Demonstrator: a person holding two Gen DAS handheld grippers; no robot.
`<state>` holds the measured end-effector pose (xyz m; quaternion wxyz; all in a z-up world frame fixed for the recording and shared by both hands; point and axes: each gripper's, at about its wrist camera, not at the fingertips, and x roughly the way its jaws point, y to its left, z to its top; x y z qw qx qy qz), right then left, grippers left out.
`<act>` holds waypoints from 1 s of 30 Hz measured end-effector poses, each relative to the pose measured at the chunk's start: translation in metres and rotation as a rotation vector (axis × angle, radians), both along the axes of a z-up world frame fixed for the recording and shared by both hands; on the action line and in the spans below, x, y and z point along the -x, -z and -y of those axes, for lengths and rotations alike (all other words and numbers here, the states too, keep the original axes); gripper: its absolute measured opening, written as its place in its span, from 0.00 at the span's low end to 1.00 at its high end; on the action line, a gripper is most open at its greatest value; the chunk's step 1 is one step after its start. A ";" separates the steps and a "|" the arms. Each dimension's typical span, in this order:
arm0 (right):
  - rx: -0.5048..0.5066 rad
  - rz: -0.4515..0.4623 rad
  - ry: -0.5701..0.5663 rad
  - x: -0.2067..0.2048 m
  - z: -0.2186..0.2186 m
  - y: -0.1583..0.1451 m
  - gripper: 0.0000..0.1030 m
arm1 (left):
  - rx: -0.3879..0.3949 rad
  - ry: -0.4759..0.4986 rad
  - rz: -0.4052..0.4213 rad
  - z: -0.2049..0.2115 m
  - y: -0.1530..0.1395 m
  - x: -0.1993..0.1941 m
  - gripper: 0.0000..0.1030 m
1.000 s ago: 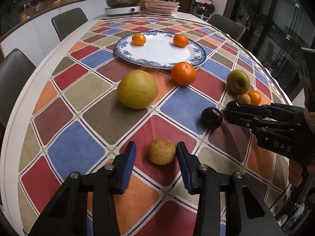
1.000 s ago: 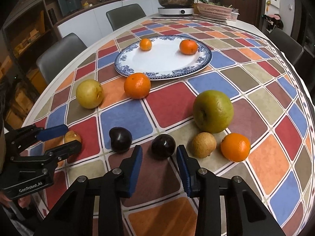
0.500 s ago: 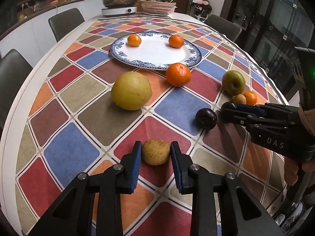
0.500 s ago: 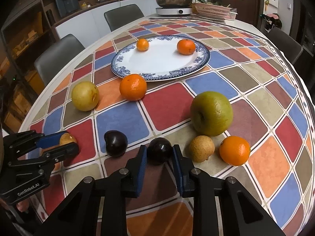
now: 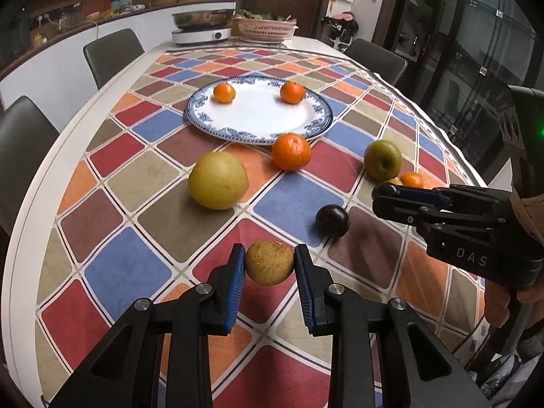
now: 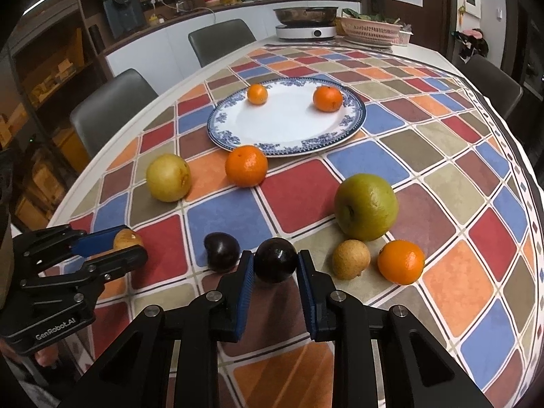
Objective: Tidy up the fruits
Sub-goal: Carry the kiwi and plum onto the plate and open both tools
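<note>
My left gripper (image 5: pixel 269 265) is shut on a small brown fruit (image 5: pixel 269 262) and holds it a little above the tablecloth. My right gripper (image 6: pixel 275 263) is shut on a dark plum (image 6: pixel 275 259), also lifted slightly. A second dark plum (image 6: pixel 221 251) lies just left of it. A blue-rimmed white plate (image 6: pixel 353 120) holds two small oranges (image 6: pixel 327 98). A yellow pear (image 5: pixel 217 180), a loose orange (image 5: pixel 291 151) and a green apple (image 6: pixel 366 206) lie on the cloth.
Another small brown fruit (image 6: pixel 351 259) and an orange (image 6: pixel 401 261) lie right of my right gripper. A hotplate with a metal pan (image 6: pixel 307 23) and a pink basket (image 6: pixel 370 30) stand at the far end. Grey chairs (image 6: pixel 108 108) line the table's left side.
Both grippers have closed, the left on the brown fruit and the right on the dark plum, and both have risen a little off the cloth.
</note>
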<state>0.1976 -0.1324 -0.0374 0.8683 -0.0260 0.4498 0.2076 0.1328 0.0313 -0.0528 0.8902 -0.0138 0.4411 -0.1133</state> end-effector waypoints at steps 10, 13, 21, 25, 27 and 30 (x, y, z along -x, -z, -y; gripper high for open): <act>-0.059 0.047 -0.026 0.012 0.000 -0.027 0.26 | 0.017 0.012 0.071 0.003 -0.031 0.005 0.29; -0.061 0.063 -0.034 0.015 -0.002 -0.032 0.26 | 0.015 0.012 0.091 0.002 -0.038 0.004 0.29; -0.083 0.106 -0.058 0.011 -0.006 -0.052 0.26 | 0.017 0.029 0.138 0.004 -0.057 -0.006 0.29; -0.091 0.130 -0.065 0.004 -0.007 -0.064 0.26 | 0.011 0.038 0.167 0.004 -0.066 -0.015 0.29; -0.091 0.144 -0.070 -0.001 -0.008 -0.068 0.26 | 0.007 0.042 0.179 0.004 -0.070 -0.022 0.29; -0.092 0.153 -0.076 -0.008 -0.010 -0.073 0.26 | 0.000 0.044 0.193 0.004 -0.074 -0.031 0.29</act>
